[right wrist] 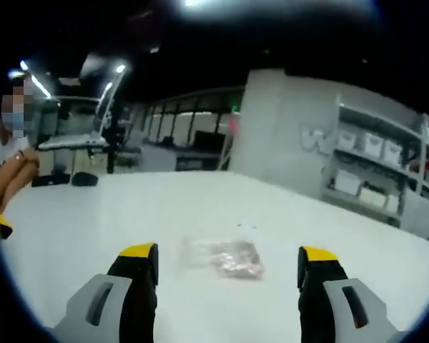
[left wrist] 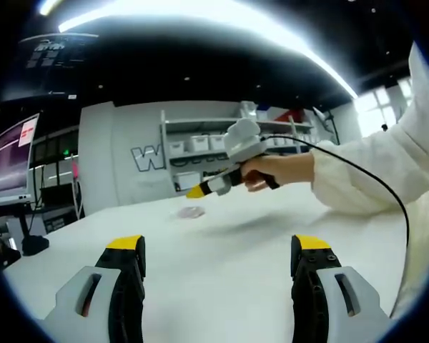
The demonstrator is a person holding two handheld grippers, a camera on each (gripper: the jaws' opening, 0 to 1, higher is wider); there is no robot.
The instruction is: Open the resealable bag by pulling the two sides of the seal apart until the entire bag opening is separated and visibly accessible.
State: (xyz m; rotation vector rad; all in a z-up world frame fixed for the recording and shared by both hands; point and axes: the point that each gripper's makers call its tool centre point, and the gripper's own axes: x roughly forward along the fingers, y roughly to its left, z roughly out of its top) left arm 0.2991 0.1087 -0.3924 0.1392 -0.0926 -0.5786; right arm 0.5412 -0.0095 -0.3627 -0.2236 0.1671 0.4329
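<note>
A clear resealable bag [right wrist: 225,258] with pinkish-brown contents lies flat on the white table [right wrist: 114,214], a little ahead of my right gripper [right wrist: 227,259], whose yellow-tipped jaws stand wide open on either side of it, not touching. In the left gripper view the same bag [left wrist: 191,211] is a small patch far across the table. My left gripper [left wrist: 219,246] is open with nothing between its jaws. The right gripper [left wrist: 204,189] enters that view from the right, held in a hand [left wrist: 279,171], hovering just above and beside the bag.
A white sleeve [left wrist: 379,164] and black cable [left wrist: 386,187] cross the right of the left gripper view. A monitor [left wrist: 14,153] stands at the left table edge. Shelves with white bins [right wrist: 372,164] line the far wall. A seated person [right wrist: 14,171] is at left.
</note>
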